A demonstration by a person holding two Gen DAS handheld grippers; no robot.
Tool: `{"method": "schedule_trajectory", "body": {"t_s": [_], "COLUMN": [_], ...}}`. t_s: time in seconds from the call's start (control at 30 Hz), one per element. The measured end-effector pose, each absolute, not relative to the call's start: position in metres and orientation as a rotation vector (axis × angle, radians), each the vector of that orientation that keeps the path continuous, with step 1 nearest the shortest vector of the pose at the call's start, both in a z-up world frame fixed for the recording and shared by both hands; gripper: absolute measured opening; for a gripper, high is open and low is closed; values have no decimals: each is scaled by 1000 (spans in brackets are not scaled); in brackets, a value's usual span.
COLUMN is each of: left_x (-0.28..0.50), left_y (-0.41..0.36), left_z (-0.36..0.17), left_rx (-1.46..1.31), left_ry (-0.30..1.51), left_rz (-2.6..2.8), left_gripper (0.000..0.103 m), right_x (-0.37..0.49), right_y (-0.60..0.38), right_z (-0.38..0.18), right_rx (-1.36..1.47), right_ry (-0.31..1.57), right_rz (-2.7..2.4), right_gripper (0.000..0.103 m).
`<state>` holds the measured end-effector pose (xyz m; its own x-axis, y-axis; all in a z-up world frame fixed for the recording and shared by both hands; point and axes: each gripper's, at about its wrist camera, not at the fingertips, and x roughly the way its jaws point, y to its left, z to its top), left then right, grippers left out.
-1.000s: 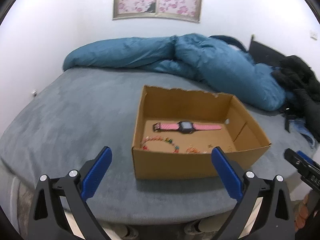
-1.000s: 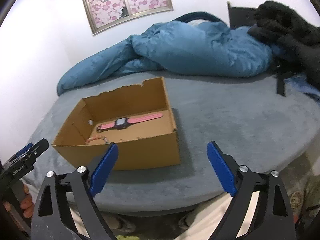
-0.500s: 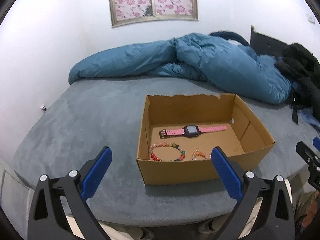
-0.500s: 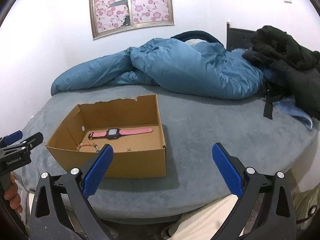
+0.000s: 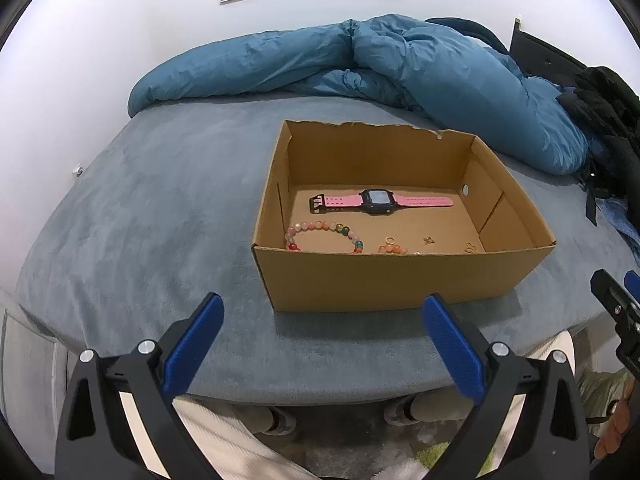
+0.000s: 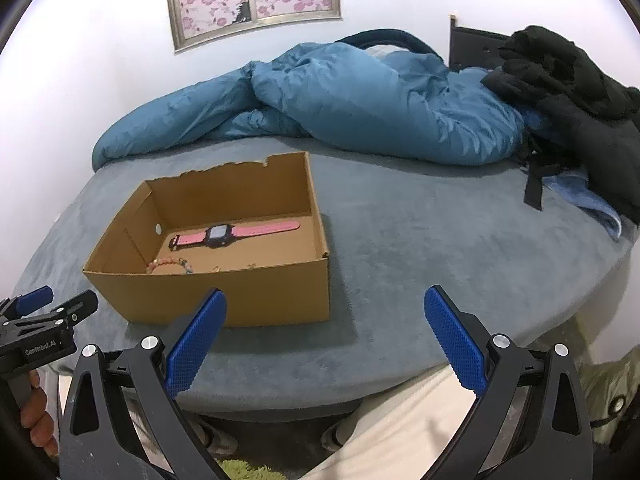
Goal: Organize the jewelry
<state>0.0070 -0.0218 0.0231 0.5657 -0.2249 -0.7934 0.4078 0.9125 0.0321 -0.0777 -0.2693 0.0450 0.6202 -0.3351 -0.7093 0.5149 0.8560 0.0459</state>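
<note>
Jewelry lies inside an open cardboard box [image 5: 404, 276] that sits on a grey-blue bed [image 5: 152, 208], near the bed's front edge. A pink-strapped watch [image 5: 378, 201] stretches flat across the box floor toward the far wall. Nearer the front wall, at about 7 o'clock from the watch, a beaded bracelet [image 5: 324, 233] curls with part of its loop hidden behind the cardboard; just beside it at 3 o'clock sits a smaller orange beaded piece [image 5: 392, 247], and further along the same line a couple of tiny gold items [image 5: 429, 240], too small to identify.

Neither claw has anything in it. The left claw [image 5: 322, 344] hangs spread wide, short of the box's front wall and above the bed's edge. The right claw [image 6: 326, 338] is equally wide open, off the box's front right corner.

This reads as the approach stage: nothing is lifted yet and no piece appears sorted. The next move likely calls for one claw to rise over the front wall and descend into the box, narrowing its spread to suit a small target. The watch looks the easiest first pick; the bracelet, tucked against the front wall, would need a steeper entry. A blue duvet [image 6: 360, 104] and dark clothing [image 6: 568, 92] at 12 to 2 o'clock are well apart from the work.
</note>
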Motion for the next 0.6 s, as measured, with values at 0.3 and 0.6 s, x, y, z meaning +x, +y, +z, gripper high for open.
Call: {"method": "schedule_trajectory", "body": {"t_s": [0.3, 0.6], "left_x": [14, 17], "left_y": [-14, -10], "left_z": [29, 30], "left_rx": [201, 191], "left_ry": [880, 881], "left_rz": [-348, -342], "left_gripper": [97, 97], "right_x": [-71, -70], "right_y": [-266, -266], "right_z": [45, 45], "right_rx": [256, 254], "right_ry": [794, 819], "right_rz": [-471, -470], "right_gripper": [95, 95]}}
